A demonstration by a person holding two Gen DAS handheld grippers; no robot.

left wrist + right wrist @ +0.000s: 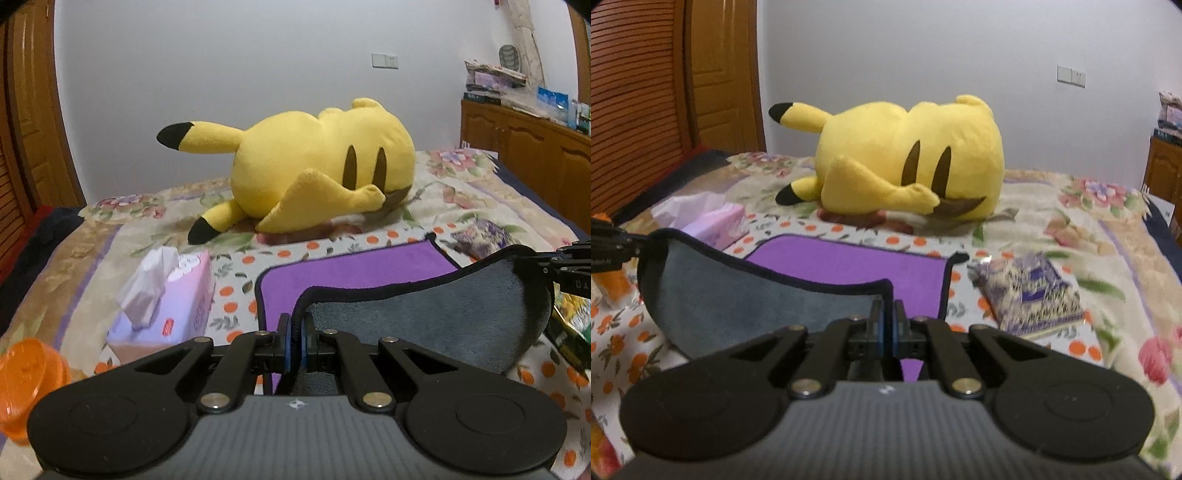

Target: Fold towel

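Purple-faced towel lifted at both near corners, left gripper and right gripper each clamped on one, far edge lying straight ahead toward the Pikachu plush.

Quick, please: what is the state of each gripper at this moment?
Left gripper: closed, holding a near corner of the towel.
Right gripper: closed, holding the other near corner of the towel.
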